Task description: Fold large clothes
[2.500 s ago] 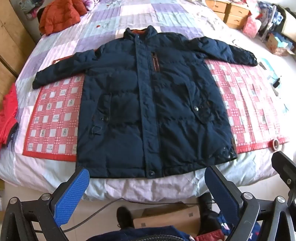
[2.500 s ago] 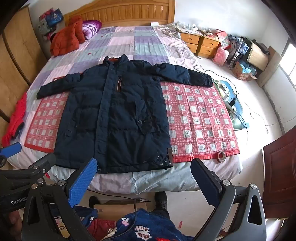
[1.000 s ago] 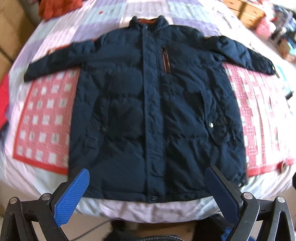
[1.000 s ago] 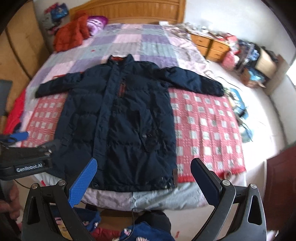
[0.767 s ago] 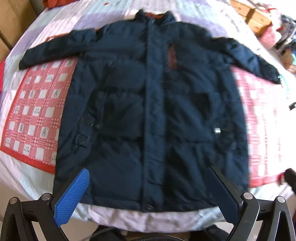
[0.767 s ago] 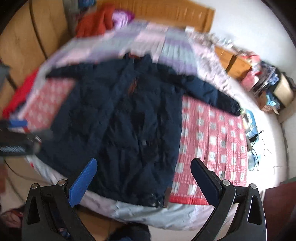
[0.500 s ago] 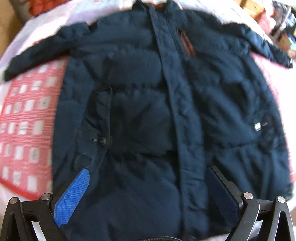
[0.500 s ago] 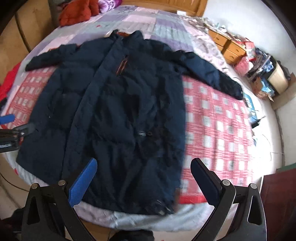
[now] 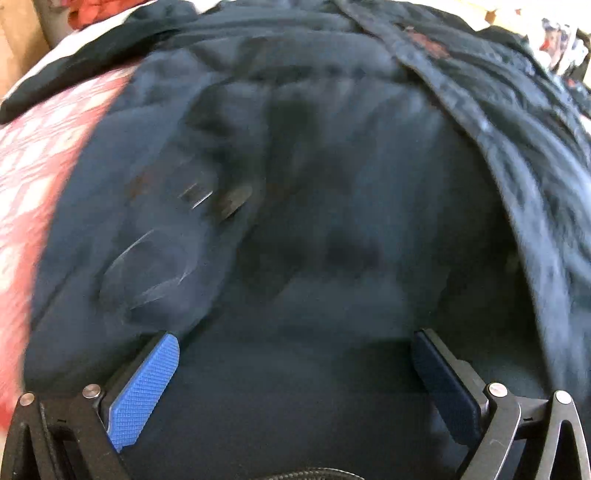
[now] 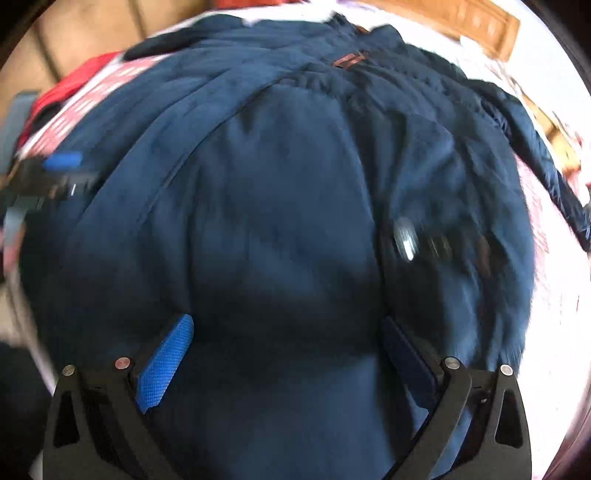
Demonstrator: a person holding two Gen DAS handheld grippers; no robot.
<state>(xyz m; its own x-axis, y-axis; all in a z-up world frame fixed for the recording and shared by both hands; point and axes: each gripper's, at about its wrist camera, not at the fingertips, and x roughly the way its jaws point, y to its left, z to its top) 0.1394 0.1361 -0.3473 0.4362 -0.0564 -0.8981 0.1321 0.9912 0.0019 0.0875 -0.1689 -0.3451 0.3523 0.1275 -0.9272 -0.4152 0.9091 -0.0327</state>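
Note:
A dark navy padded jacket (image 9: 314, 184) lies front up on the bed and fills both blurred views. My left gripper (image 9: 293, 343) hovers open close over its lower left part, near a pocket with a snap (image 9: 229, 201); nothing sits between the blue pads (image 9: 147, 387). My right gripper (image 10: 286, 325) is also open, low over the jacket (image 10: 280, 192) beside the right pocket snap (image 10: 404, 236). The left gripper (image 10: 55, 173) shows at the left edge of the right wrist view. The jacket's right sleeve (image 10: 535, 155) stretches out sideways.
A red checked mat (image 9: 29, 166) lies under the jacket and shows to the left, and its far side (image 10: 546, 258) shows on the right. A wooden headboard (image 10: 461, 18) stands beyond the collar. Red clothing (image 10: 74, 77) lies at the bed's left edge.
Both grippers have dropped from beyond the foot of the bed to just above the jacket's lower half. Both stayed open. The jacket has not moved.

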